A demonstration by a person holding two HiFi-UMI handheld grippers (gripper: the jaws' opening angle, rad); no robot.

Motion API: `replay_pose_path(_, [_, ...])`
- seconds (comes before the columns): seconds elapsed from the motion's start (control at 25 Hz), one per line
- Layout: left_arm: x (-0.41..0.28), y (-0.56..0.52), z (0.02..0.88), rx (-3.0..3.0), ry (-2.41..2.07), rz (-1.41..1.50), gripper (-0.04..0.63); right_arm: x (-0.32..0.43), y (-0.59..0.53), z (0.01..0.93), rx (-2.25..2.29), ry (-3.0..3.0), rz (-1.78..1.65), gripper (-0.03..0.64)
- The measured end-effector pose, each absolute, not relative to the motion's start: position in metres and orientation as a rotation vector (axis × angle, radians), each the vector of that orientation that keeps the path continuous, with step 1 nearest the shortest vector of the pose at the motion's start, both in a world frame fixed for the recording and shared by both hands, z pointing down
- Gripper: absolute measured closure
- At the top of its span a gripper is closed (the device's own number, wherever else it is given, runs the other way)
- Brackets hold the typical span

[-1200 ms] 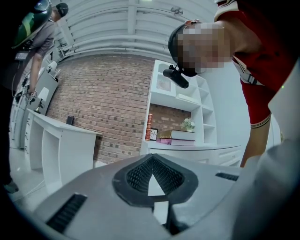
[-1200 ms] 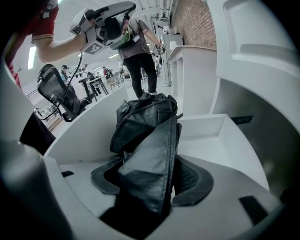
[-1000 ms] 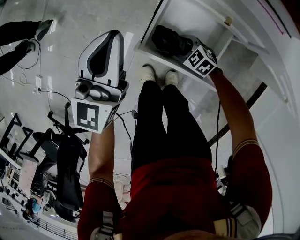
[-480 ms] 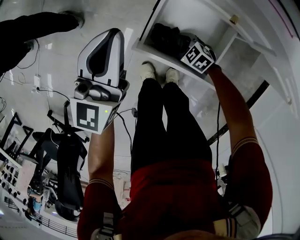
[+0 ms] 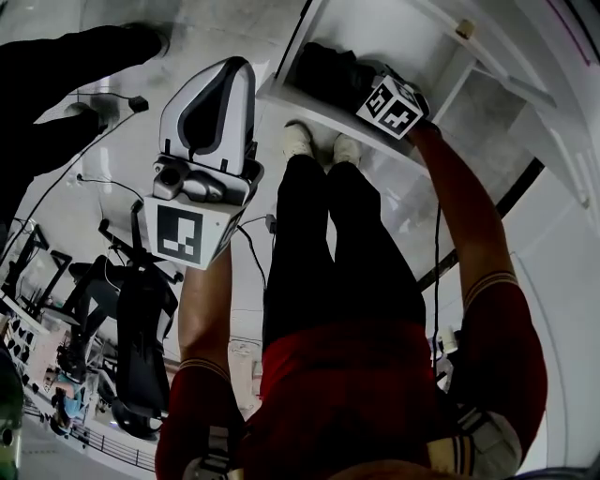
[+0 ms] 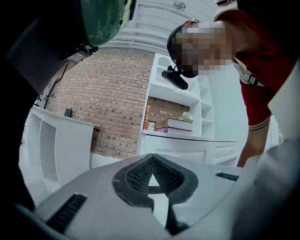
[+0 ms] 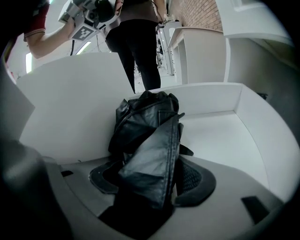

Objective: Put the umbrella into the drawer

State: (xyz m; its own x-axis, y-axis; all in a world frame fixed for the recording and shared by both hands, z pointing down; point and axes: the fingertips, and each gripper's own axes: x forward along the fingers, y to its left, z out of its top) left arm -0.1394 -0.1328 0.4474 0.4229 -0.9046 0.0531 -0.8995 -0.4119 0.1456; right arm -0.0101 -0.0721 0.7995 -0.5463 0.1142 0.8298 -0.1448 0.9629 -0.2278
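The black folded umbrella lies between the jaws of my right gripper, which is shut on it. Umbrella and gripper are inside the open white drawer, the fabric resting near its left wall. In the head view the umbrella shows as a dark bundle in the drawer, with my right gripper and its marker cube just right of it. My left gripper is held up over the floor to the left, away from the drawer. It is shut and holds nothing, as the left gripper view confirms.
My white shoes stand right before the drawer front. Another person in dark clothes is at the upper left, with cables on the floor. A black stand is at the lower left. White shelves with books stand against a brick wall.
My right gripper has shifted a little farther over the drawer with the umbrella. The person in dark clothes has come further into view at the upper left. My left gripper has barely moved.
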Motion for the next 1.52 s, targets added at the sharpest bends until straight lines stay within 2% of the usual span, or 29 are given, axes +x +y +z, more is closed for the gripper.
replay_pose_path(0.84, [-0.092,-0.144,0.441,2.543,-1.558,-0.024,0.589,0.011,-0.093,0.767,0.073,-2.180,0.375,0.310])
replay_pose_path(1.52, [-0.065,-0.128,0.416,2.555,-1.495,-0.003,0.589,0.019,-0.116,0.682,0.249,-2.300,0.377,0.316])
